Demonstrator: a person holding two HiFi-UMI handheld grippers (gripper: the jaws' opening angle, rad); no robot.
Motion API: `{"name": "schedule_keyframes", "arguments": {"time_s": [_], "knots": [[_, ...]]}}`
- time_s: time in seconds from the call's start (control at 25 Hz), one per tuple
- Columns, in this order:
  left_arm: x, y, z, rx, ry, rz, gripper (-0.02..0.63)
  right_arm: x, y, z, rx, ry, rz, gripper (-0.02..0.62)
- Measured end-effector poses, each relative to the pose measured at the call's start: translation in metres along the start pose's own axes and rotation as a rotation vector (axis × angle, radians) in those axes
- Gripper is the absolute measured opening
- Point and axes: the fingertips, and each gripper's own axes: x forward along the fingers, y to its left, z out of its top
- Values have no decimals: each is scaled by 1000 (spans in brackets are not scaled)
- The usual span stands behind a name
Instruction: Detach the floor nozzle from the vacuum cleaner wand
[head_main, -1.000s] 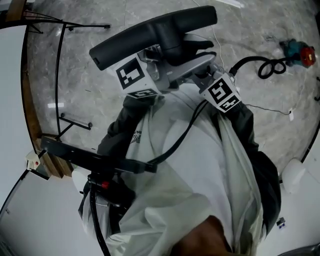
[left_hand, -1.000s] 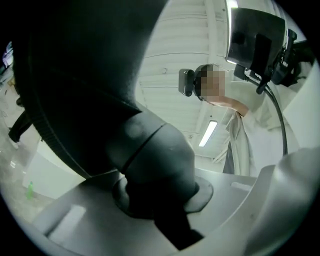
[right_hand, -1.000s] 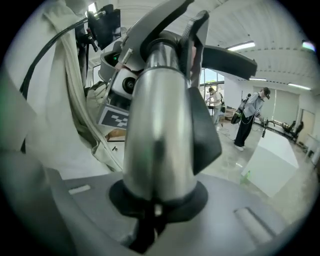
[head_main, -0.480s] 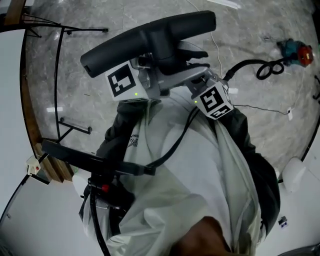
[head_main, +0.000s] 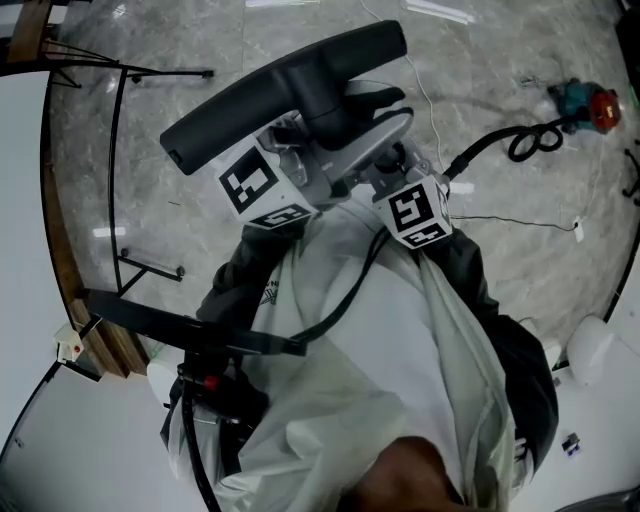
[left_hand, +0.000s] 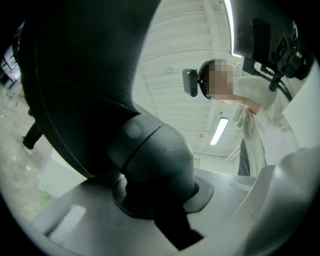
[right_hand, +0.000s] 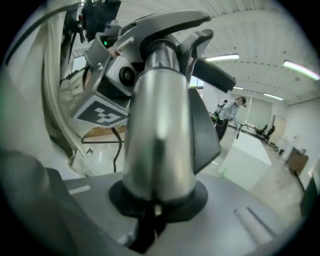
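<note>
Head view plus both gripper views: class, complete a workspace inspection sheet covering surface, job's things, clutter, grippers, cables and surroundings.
Surface: grey marbled floor.
Job's things: dark grey elongated plastic floor nozzle held off the floor, apparently joined to the shiny silver metal wand tube.
Clutter: teal-and-red object on the floor; thin black metal rod frame at left.
Grippers: left gripper shut on the floor nozzle's neck; right gripper shut on the wand tube.
Cables: looped black cable beside the teal-and-red object; black lead across the person's white garment.
Surroundings: ceiling strip light; distant person standing.
</note>
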Motion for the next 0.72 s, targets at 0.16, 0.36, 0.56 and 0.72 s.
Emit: {"name": "schedule_keyframes", "arguments": {"time_s": [0.16, 0.36, 0.56, 0.72], "knots": [[-11, 0, 9, -14, -23, -48, 75, 6, 4, 7, -41, 2, 8, 46], [-12, -35, 8, 43, 14, -299, 77, -3, 21, 12, -93, -48, 237, 46], [1, -5, 12, 41, -1, -70, 77, 1, 0, 8, -15, -5, 29, 46], [-2, 16, 9, 24, 4, 121, 77, 2, -10, 1, -4, 39, -86, 46]]}}
